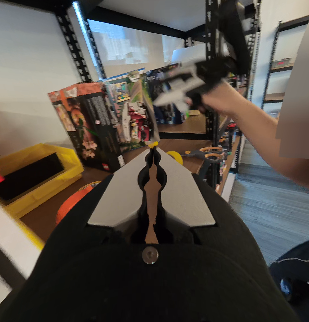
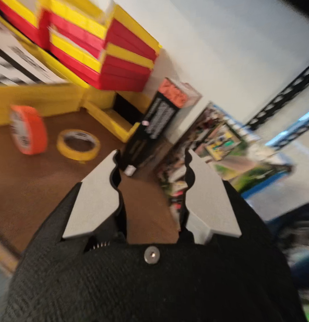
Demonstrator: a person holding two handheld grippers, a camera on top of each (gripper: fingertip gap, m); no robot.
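Yellow scrap [image 1: 153, 144]: small yellow piece pinched at the very tips of the left gripper [image 1: 153, 149], above the brown shelf board [image 1: 188, 165]; its kind cannot be told.
Left gripper jaws: closed down to a thin slit, tips meeting on the yellow scrap; wavy black pads face each other along the gap.
Right gripper [image 2: 151, 154]: raised above the shelf board [image 2: 45, 174], tilted; seen blurred from the left wrist view, gripped by a person's hand [image 1: 218, 99] at the upper right.
Right gripper jaws: spread wide, nothing between them.
Black toy box [image 1: 91, 125]: upright on the shelf, far of the left gripper tips; orange top edge. It stands just beyond the right gripper's left finger [image 2: 98, 195] in the right wrist view.
Picture box [image 1: 132, 111]: upright, just right of the black toy box, leaning against it; blue border, vehicle artwork.
Dark box [image 1: 160, 97]: farther right, on the next shelf bay, behind the right gripper.
Yellow tape roll [image 2: 78, 145]: lying flat on the shelf, left of the black toy box.
Orange tape roll [image 2: 28, 129]: standing on edge, left of the yellow tape roll.
Yellow bin [image 1: 37, 174]: open, dark interior, at the left of the shelf.
Red and yellow bins [image 2: 105, 52]: stacked at the far left against the wall.
Scissors [image 1: 206, 154]: orange-lined handles, lying at the right shelf edge.
Shelf frame [image 1: 72, 50]: black perforated uprights.
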